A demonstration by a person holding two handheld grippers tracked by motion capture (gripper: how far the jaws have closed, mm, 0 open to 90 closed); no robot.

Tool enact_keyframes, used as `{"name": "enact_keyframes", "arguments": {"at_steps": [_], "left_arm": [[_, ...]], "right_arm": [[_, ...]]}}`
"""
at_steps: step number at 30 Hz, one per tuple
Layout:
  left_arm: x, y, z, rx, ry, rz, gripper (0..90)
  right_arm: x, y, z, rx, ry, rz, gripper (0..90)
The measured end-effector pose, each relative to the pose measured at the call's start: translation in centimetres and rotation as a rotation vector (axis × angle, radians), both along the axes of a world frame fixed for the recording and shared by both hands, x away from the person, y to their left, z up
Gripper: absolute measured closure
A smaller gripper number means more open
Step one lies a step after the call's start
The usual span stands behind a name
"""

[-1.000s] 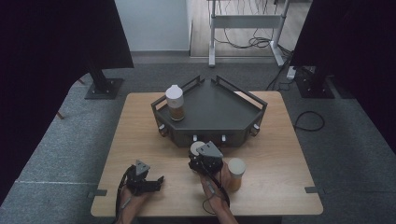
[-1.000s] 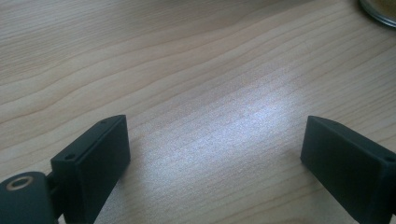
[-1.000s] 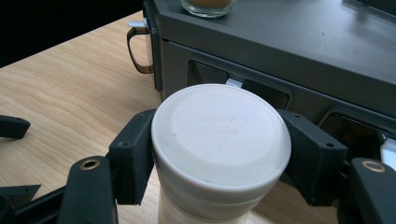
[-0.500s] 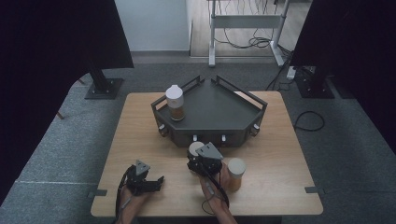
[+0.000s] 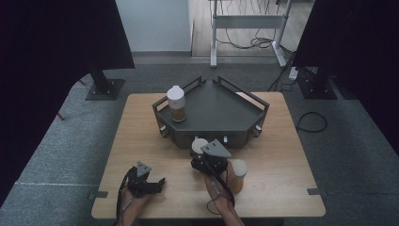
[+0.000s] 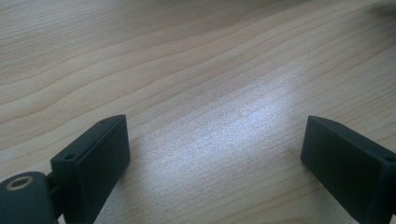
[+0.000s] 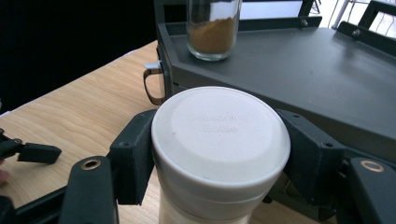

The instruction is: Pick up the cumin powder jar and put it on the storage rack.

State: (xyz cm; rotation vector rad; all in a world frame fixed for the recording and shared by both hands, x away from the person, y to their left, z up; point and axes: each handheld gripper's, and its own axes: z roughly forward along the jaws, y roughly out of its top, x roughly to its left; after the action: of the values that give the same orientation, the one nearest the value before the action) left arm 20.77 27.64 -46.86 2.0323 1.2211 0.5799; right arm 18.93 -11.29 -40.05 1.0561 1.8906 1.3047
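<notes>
My right gripper (image 7: 219, 156) is shut on the white cap of a seasoning bottle (image 7: 219, 123), one jaw on each side of it. Seen from above, this gripper (image 5: 200, 149) holds the bottle (image 5: 198, 144) upright just in front of the dark tray (image 5: 221, 113). A second bottle (image 5: 176, 103) with brown powder and a white cap stands on the tray's back left; its glass body (image 7: 212, 28) is in the right gripper view. A third bottle (image 5: 238, 173) stands on the table beside my right hand. My left gripper (image 5: 157, 183) rests low over the wood, open and empty (image 6: 215, 158).
The tray has raised rails and small handles (image 7: 154, 84) on its front wall. The wooden table (image 5: 282, 155) has bare wood left and right of the tray. Black stands (image 5: 101, 84) and cables (image 5: 310, 122) are on the floor behind.
</notes>
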Motion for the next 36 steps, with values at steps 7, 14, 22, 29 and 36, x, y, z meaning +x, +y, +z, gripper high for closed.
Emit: {"name": "enact_keyframes", "arguments": {"at_steps": [7, 14, 22, 29, 36], "left_arm": [[0.0, 0.0, 0.0, 0.002, 0.000, -0.003, 7.5], [0.1, -0.1, 0.0, 0.004, 0.004, 0.000, 5.9], [0.1, -0.2, 0.1, 0.006, 0.009, 0.010, 3.6], [0.1, -0.3, 0.1, 0.007, 0.011, 0.012, 2.9], [0.1, -0.3, 0.1, 0.008, 0.013, 0.014, 2.1]], "right_arm": [[0.1, -1.0, 1.7, 0.006, -0.006, 0.033, 32.5], [0.6, -1.9, 3.1, 0.002, -0.007, 0.046, 32.6], [1.2, -2.8, 4.4, 0.006, -0.003, 0.056, 32.6], [1.9, -3.3, 5.5, 0.006, -0.004, 0.067, 32.6], [2.2, -3.7, 6.1, 0.014, -0.007, 0.070, 32.6]]}}
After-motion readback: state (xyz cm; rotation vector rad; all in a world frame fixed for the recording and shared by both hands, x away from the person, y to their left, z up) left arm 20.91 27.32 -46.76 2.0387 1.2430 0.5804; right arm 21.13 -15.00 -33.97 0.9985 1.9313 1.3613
